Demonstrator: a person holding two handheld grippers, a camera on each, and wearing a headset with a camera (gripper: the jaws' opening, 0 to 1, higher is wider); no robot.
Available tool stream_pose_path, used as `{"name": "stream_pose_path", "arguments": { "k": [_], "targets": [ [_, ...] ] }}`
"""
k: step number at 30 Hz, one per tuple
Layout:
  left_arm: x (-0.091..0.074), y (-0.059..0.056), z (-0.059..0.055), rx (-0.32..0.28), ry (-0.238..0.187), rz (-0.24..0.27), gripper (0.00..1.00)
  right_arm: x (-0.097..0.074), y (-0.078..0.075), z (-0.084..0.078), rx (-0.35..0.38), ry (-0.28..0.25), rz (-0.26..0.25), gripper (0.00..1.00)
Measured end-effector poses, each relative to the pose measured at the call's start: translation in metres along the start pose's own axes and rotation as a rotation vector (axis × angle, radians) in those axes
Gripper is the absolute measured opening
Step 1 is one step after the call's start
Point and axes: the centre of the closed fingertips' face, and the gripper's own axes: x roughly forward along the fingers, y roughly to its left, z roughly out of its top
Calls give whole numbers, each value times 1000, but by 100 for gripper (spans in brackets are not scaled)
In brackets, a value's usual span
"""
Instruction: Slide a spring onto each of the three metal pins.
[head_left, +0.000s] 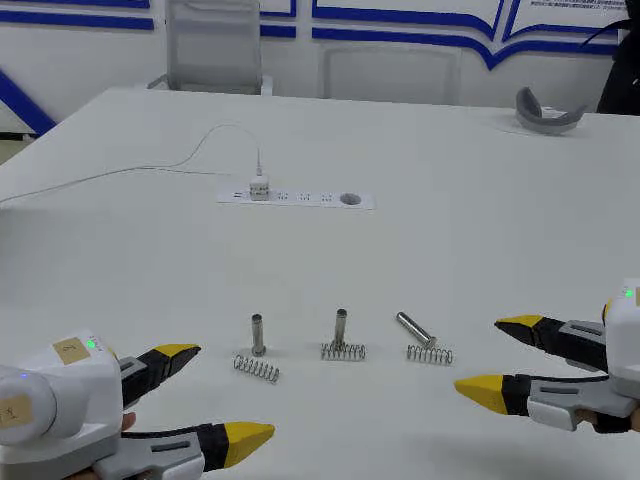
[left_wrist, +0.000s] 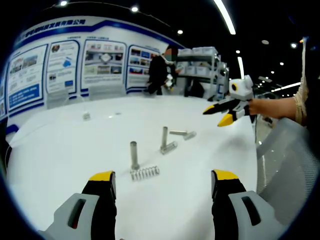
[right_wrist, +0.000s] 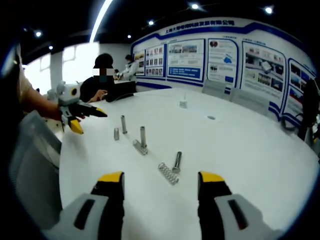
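Three metal pins stand in a row on the white table (head_left: 120, 260). The left pin (head_left: 258, 335) and middle pin (head_left: 340, 328) are upright. The right pin (head_left: 413, 329) lies on its side. A loose spring lies by each: left spring (head_left: 256, 368), middle spring (head_left: 343, 351), right spring (head_left: 429, 354). My left gripper (head_left: 215, 395) is open at the near left, empty, short of the left pin (left_wrist: 134, 155) and its spring (left_wrist: 145, 173). My right gripper (head_left: 498, 355) is open at the right, empty, facing the lying pin (right_wrist: 177, 162) and its spring (right_wrist: 168, 173).
A white power strip (head_left: 295, 197) with a plug and cable lies farther back at the table's middle. A grey curved object (head_left: 548, 112) sits at the back right. A chair (head_left: 213, 45) stands behind the table. People stand in the background.
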Motion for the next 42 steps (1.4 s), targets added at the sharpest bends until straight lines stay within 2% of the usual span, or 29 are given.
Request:
{"name": "stream_pose_path", "arguments": {
  "k": [12,16,22,31,42],
  "targets": [
    [1,-2,0,3,1,-4,79,3,-12,8,10,13,-31,53],
    [2,-3,1,7,1,-6,79,8,-15,14,6,15,-30,51],
    [2,-3,0,9,7,-6,79,17,-16,14,-10,41,-18,49],
    [4,-7,-1,11,11,-12,78,38,-22,14,-27,91,2,43],
    [3,-4,-1,10,9,-4,78,65,-31,17,-25,154,-15,36]
  ]
}}
